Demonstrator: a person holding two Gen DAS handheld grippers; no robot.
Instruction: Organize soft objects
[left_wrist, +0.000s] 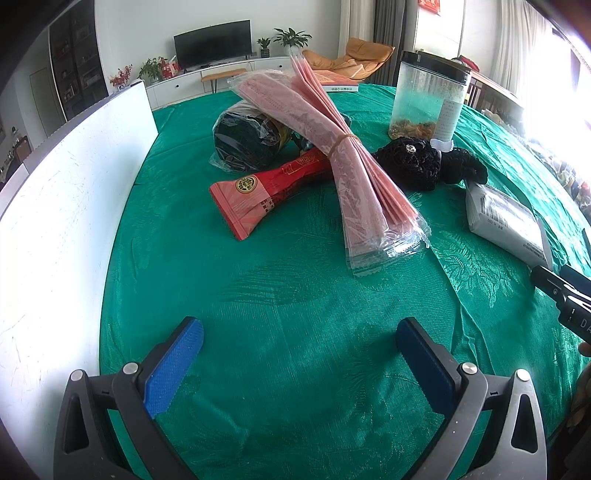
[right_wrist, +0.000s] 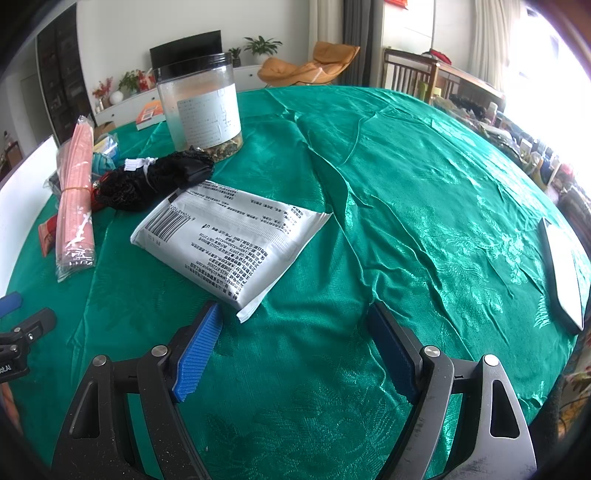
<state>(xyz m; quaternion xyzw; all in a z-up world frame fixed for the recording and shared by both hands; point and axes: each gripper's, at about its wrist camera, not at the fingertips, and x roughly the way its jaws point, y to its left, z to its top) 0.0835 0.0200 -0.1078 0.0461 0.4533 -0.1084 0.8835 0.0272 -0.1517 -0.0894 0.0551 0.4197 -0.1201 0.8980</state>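
My left gripper (left_wrist: 299, 332) hangs w/ jaws spread over the green patterned tablecloth (left_wrist: 295, 288), nothing btwn the blue pads. Ahead, a rubber-banded bundle of pink sachets in clear film (left_wrist: 347, 147) lies w/ its long axis running from far-left to near-right, propped on a red foil packet (left_wrist: 266, 188). My right gripper (right_wrist: 295, 317) is spread too, empty; the flat white printed pouch (right_wrist: 229, 240) sits just beyond its left pad, one corner pointing at it.

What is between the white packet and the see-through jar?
The black lace bundle lies between the white packet and the jar, clearest in the right wrist view.
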